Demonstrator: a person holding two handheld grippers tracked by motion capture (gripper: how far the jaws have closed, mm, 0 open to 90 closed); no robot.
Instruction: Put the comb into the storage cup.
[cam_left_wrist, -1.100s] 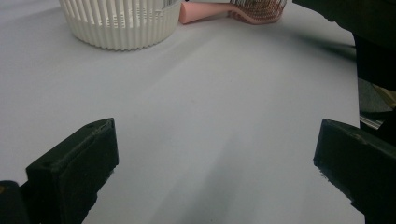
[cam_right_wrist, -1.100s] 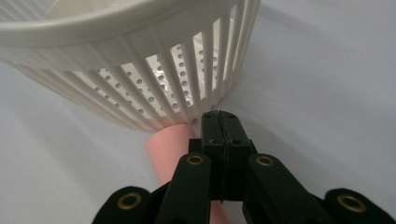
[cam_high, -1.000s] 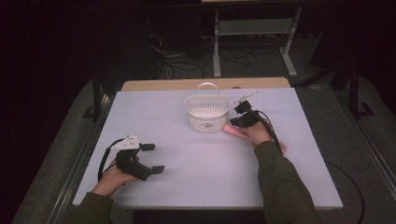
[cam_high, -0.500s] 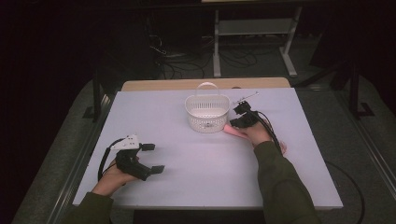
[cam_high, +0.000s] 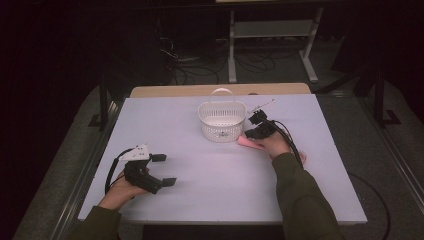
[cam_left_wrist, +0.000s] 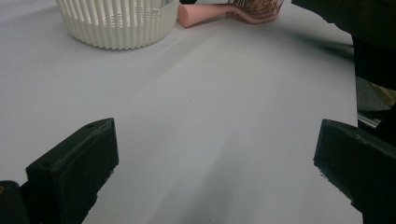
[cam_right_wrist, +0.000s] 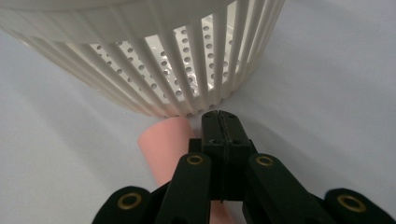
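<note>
A white slotted basket (cam_high: 222, 120) with a handle stands at the back middle of the white table (cam_high: 215, 175). Against its right front lies a pink hairbrush (cam_high: 246, 142). My right gripper (cam_high: 248, 134) rests over the brush's handle, pointing at the basket. In the right gripper view its jaws (cam_right_wrist: 218, 116) are pressed together with nothing between them, the pink handle (cam_right_wrist: 163, 140) lies under and left of them, and the basket wall (cam_right_wrist: 154, 56) is just beyond. My left gripper (cam_high: 165, 169) sits at the front left, open and empty. Its view shows the basket (cam_left_wrist: 116, 23) and brush (cam_left_wrist: 205, 14) far ahead.
A wooden strip (cam_high: 220, 90) borders the table's far edge. Beyond it stand a metal frame (cam_high: 272, 35) and floor cables (cam_high: 185, 65). Black cables trail from both grippers across the table. Bare table surface lies between the two hands.
</note>
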